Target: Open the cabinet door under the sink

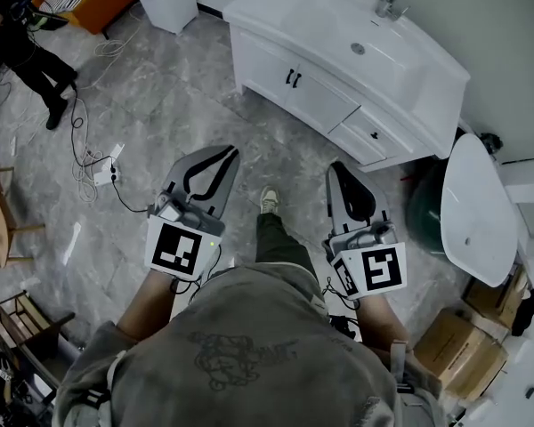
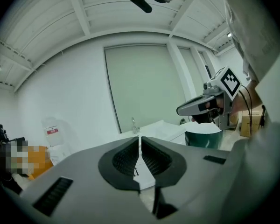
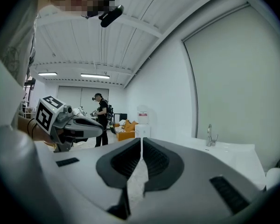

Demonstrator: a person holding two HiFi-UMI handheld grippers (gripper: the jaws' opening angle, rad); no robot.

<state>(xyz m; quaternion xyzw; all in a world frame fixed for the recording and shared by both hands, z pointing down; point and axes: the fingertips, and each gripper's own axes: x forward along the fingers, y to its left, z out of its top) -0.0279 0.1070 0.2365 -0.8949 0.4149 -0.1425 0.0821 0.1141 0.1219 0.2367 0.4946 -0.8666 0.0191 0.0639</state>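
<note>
A white vanity cabinet (image 1: 316, 96) with a sink basin (image 1: 365, 38) and faucet (image 1: 390, 3) stands ahead at the upper right. Its two doors meet at a pair of black handles (image 1: 294, 78), and both doors look closed. Drawers with a dark knob (image 1: 374, 135) are to their right. My left gripper (image 1: 228, 154) and right gripper (image 1: 337, 169) are held out over the floor, well short of the cabinet. Both are shut with nothing in them. The left gripper view shows its jaws (image 2: 140, 138) together, with the faucet (image 2: 134, 124) far beyond. The right gripper's jaws (image 3: 141, 140) are likewise together.
A green bin (image 1: 424, 207) and a white oval fixture (image 1: 476, 207) stand right of the vanity. Cardboard boxes (image 1: 458, 345) sit at the lower right. Cables and a power strip (image 1: 102, 172) lie on the floor at left. A person (image 1: 27, 52) stands at the far left.
</note>
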